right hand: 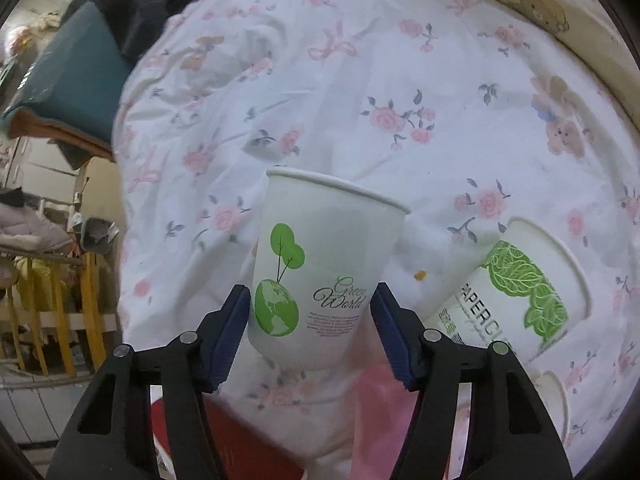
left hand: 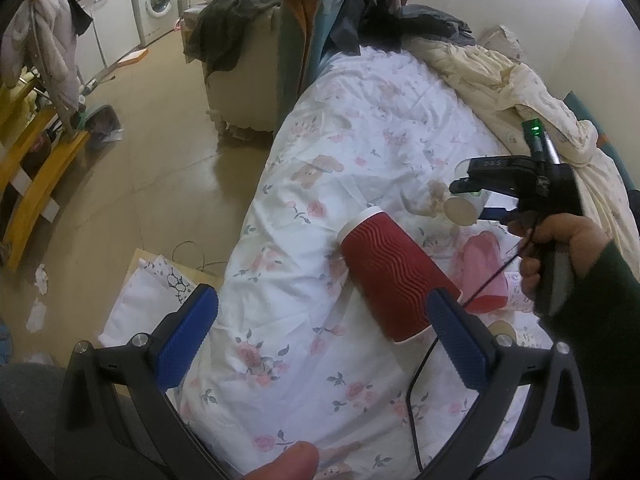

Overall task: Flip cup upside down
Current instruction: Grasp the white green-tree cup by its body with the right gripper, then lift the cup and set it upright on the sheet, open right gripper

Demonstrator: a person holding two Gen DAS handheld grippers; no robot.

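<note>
Red ribbed paper cup [left hand: 382, 276] lies on its side on the floral bed quilt [left hand: 360, 120] ahead of the left tool [left hand: 320, 320], whose jaws gape empty. Right-wrist view: the right tool [right hand: 312, 312] clamps the white Green World paper cup [right hand: 320, 276], lifted rim-up and tilted; flipping remains.

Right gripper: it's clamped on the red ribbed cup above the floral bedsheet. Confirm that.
Wrong cup. The right gripper is clamped on the white Green World cup above the floral bedsheet, as the right wrist view shows. The red ribbed cup lies on the sheet, ungripped, in the left wrist view.
</note>
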